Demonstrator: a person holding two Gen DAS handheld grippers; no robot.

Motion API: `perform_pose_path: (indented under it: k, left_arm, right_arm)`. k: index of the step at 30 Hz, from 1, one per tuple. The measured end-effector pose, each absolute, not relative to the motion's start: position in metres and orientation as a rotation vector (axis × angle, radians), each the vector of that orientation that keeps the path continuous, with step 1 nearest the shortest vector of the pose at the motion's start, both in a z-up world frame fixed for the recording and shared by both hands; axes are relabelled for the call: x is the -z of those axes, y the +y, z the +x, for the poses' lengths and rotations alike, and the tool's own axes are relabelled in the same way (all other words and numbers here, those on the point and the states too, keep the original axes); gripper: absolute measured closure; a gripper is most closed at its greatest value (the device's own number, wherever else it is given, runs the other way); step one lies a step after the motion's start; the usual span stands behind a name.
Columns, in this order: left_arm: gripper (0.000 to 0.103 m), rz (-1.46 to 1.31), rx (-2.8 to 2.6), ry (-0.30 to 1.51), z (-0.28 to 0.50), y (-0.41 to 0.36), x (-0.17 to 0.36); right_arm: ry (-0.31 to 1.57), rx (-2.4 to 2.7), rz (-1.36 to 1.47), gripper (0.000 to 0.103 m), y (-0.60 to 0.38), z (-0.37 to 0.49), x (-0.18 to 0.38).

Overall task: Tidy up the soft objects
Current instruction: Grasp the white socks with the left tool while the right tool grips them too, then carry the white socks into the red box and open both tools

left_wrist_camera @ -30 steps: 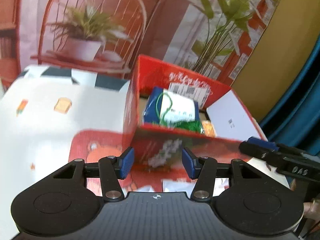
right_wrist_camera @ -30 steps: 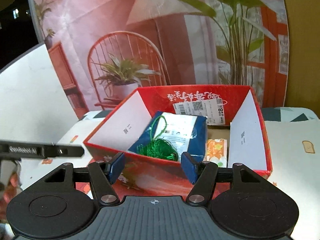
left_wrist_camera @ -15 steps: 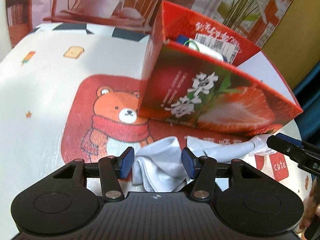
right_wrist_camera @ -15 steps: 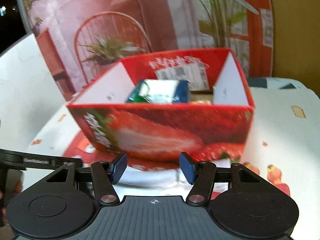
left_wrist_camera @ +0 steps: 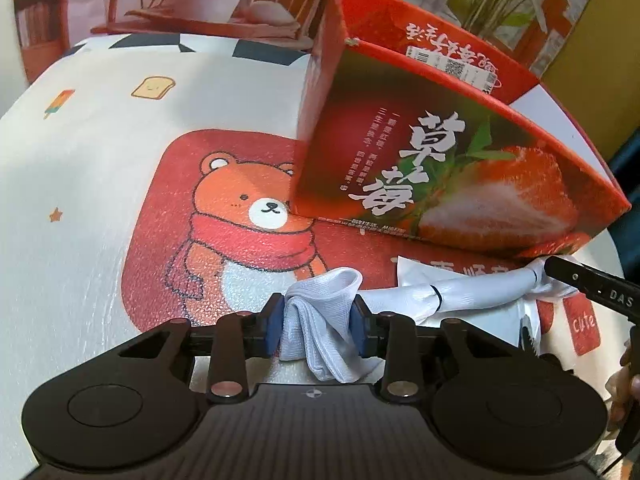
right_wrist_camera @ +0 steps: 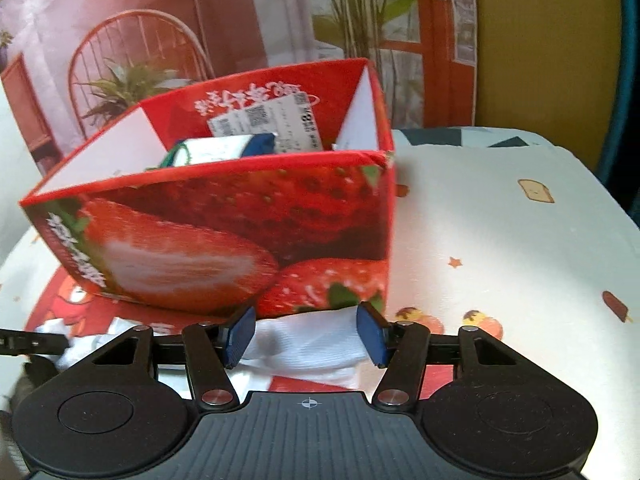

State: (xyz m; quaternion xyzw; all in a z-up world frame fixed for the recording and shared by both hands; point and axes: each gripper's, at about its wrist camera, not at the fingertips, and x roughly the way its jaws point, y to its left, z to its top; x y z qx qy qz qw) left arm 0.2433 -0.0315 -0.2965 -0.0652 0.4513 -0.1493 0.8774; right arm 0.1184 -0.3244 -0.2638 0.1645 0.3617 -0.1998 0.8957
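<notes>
A long white sock (left_wrist_camera: pixel 472 292) lies stretched on the table in front of the red strawberry box (left_wrist_camera: pixel 440 168). Its bunched left end (left_wrist_camera: pixel 320 320) sits between the blue pads of my left gripper (left_wrist_camera: pixel 316 326), whose jaws are closing and press on the fabric from both sides. The other end (right_wrist_camera: pixel 308 340) lies between the pads of my right gripper (right_wrist_camera: pixel 305 336), which stands open and wide around it. From the left wrist view, a right finger (left_wrist_camera: pixel 580 284) shows at that end. The box (right_wrist_camera: pixel 240 232) holds a blue-and-white packet (right_wrist_camera: pixel 224 148).
The table wears a white cartoon-print cloth (left_wrist_camera: pixel 100 184) with a red bear mat (left_wrist_camera: pixel 240 220) under the sock and box. A printed backdrop with a chair and plants (right_wrist_camera: pixel 132 72) stands behind. A hand (left_wrist_camera: pixel 624 376) shows at the right edge.
Both grippers came down from above the box to the table in front of it. The left jaws narrowed onto the sock's bunched end; the right pads now straddle its other end.
</notes>
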Motion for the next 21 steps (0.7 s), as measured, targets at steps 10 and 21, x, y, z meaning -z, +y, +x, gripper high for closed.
perform_pose_path:
  k: [10, 21]
  left_arm:
    - [0.066, -0.1, 0.318, 0.931, 0.244, -0.039, 0.296]
    - [0.09, -0.121, 0.314, 0.784, 0.23, -0.024, 0.259]
  right_arm:
    - [0.793, 0.388, 0.408, 0.06, -0.328, 0.116, 0.28]
    - [0.749, 0.29, 0.377, 0.091, -0.315, 0.109, 0.247]
